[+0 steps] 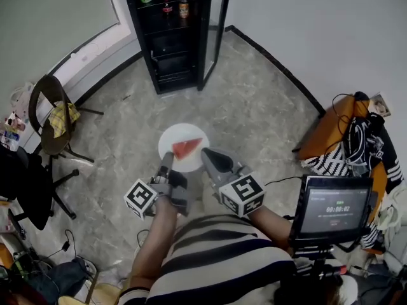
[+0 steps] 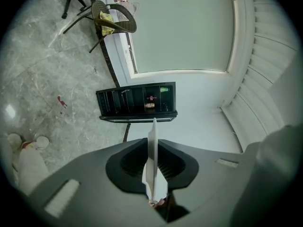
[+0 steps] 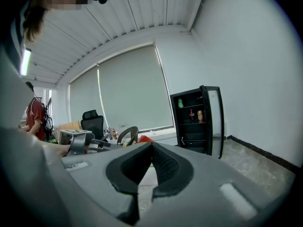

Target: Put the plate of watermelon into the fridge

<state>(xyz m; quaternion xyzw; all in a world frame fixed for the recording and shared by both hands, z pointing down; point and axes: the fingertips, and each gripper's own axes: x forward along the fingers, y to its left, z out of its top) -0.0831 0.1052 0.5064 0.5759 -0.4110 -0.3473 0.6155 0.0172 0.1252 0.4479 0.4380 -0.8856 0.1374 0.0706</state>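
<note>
**Fridge.** The fridge [image 1: 170,40] stands well ahead of both sets of jaws, across open floor. Its door [image 1: 215,30] is swung open on the right side, and the shelves face the carrier.

**Left gripper.** The left gripper [image 2: 153,144] is rolled onto its side, so its jaws lie above and below the load. They are closed down to the thickness of the plate rim and clamp it.

**Right gripper.** The right gripper [image 3: 151,148] is upright. Its jaws are drawn together with the tips meeting. It lies against the right edge of the plate, and no clamped hold on the plate shows.

**Plate.** The plate [image 1: 180,134] is white and round. It is carried above the floor, with its near rim in the left jaws and the rest reaching forward past the tips.

**Watermelon.** The watermelon [image 1: 187,148] is a single red wedge. It rests loose on the plate just ahead of the left jaws.

**Handling.**
- The plate is judged stiff, smooth and breakable, and a one-sided rim grip puts leverage on the hold.
- Grip the rim deep in the pads and steady the opposite edge.
- The wedge is wet and unsecured, so it is likely to slide if the plate tilts. Carry the plate level.
</note>
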